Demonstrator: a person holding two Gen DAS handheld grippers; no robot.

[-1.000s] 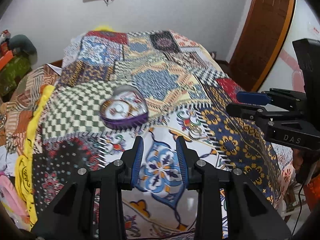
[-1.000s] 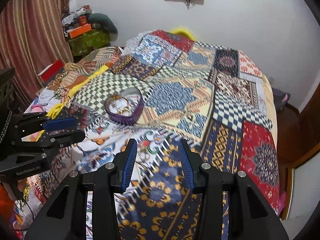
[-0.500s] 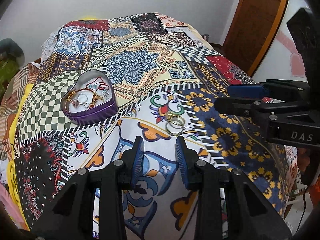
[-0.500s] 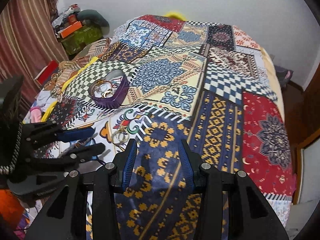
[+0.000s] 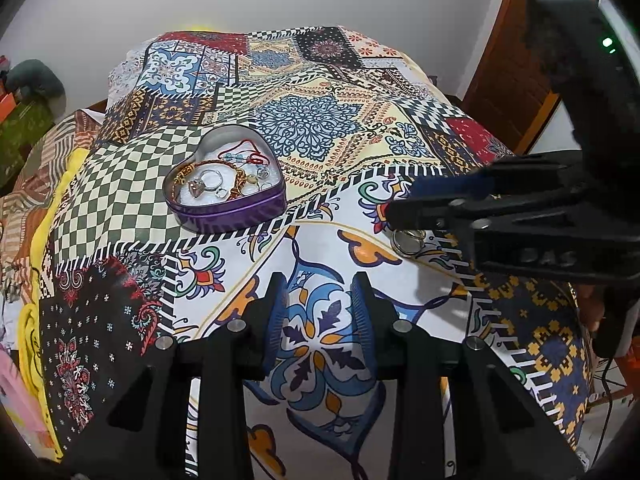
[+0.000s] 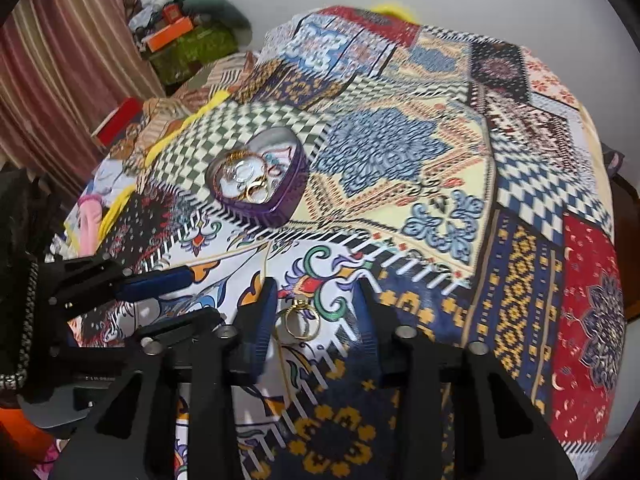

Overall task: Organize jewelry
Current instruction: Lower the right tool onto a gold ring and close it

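Observation:
A purple heart-shaped tin (image 5: 224, 196) holding rings, chains and a red cord sits on the patterned bedspread (image 5: 312, 120); it also shows in the right wrist view (image 6: 260, 184). Gold rings (image 6: 301, 320) lie on the spread between the open fingers of my right gripper (image 6: 316, 312), close to its left finger. In the left wrist view the rings (image 5: 406, 242) lie just under the right gripper's fingertips (image 5: 396, 212). My left gripper (image 5: 322, 308) is open and empty, low over the spread, in front of the tin.
Folded cloths and clothes lie at the bed's left edge (image 5: 24, 240). A striped curtain (image 6: 60, 60) and boxes (image 6: 180, 36) stand at the left. A wooden door (image 5: 516, 60) is at the right. The bed drops off at the near edge.
Both grippers have moved forward and down toward the bed. The right gripper now straddles the gold rings. The tin looks closer in both views.

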